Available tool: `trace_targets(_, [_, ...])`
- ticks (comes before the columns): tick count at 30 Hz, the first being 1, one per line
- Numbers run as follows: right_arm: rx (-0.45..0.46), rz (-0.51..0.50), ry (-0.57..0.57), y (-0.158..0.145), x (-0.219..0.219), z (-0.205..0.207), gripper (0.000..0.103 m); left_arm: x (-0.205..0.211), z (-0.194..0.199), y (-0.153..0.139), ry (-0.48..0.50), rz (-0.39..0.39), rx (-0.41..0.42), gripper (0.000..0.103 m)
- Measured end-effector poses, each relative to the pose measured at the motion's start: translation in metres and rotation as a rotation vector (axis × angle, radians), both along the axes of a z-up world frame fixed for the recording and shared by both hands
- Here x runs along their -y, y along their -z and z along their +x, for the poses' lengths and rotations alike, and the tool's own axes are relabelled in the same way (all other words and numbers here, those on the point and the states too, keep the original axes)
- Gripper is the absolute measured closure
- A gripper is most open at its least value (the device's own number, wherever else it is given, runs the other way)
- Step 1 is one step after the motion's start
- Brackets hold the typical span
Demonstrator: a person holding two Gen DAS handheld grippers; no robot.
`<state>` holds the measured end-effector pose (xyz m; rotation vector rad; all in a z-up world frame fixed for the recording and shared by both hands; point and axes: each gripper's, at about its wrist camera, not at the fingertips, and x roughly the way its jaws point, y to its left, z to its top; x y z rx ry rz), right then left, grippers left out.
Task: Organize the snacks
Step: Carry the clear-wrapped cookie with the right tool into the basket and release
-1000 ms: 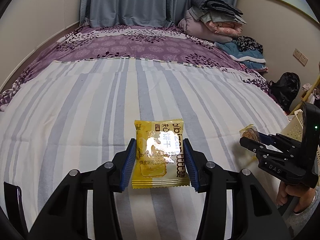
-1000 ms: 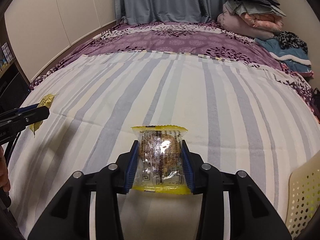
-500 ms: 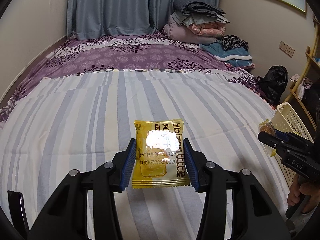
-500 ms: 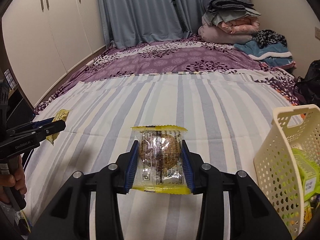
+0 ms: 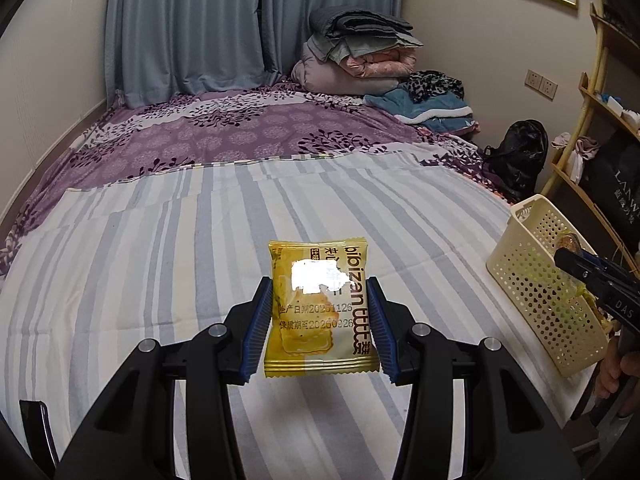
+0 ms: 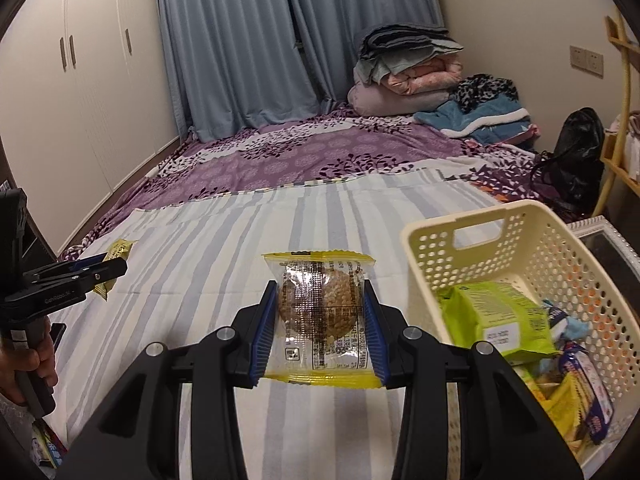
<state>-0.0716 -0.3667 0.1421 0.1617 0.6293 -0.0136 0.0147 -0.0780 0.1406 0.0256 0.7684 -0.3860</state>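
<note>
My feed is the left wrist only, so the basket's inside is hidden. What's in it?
Observer: A green snack bag lies on top of other packets in the basket.
Operator: What does the right gripper hold?
Observer: The right gripper is shut on a clear cookie packet, left of the basket's rim.
Operator: Has it gone in?
Observer: No, it hangs over the striped sheet.

Left gripper [image 5: 320,322] and right gripper [image 6: 319,326]: each level, blue pads pressed on a packet upright between the jaws. A bare hand [image 6: 25,364] grips the left handle.
</note>
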Motion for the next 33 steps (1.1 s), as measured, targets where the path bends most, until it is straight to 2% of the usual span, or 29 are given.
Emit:
trace_targets(9, [0.014,-0.023,0.167,-0.006,0.064,-0.05,0.063,0.033,-0.011,-0.01,0.075,-0.002,0.015,0.056])
trace_targets(17, [-0.032,0.0,0.296,0.013,0.115,-0.074,0.063,0.056,-0.019,-0.017,0.123,0.009,0.034,0.056])
trace_targets(22, [-0.052,0.021,0.345,0.025,0.13,-0.083,0.062,0.072,-0.025,-0.021,0.156,0.02,0.041,0.056])
trace_targets(24, [-0.043,0.045,0.357,0.027,0.135,-0.087,0.053,0.077,-0.027,-0.022,0.169,0.023,0.043,0.056])
trace_targets(25, [-0.033,0.052,0.368,0.027,0.138,-0.089,0.044,0.08,-0.028,-0.022,0.176,0.025,0.044,0.056])
trace_targets(33, [0.008,0.067,0.41,0.024,0.148,-0.106,0.044,0.114,-0.039,-0.029,0.254,0.035,0.058,0.056])
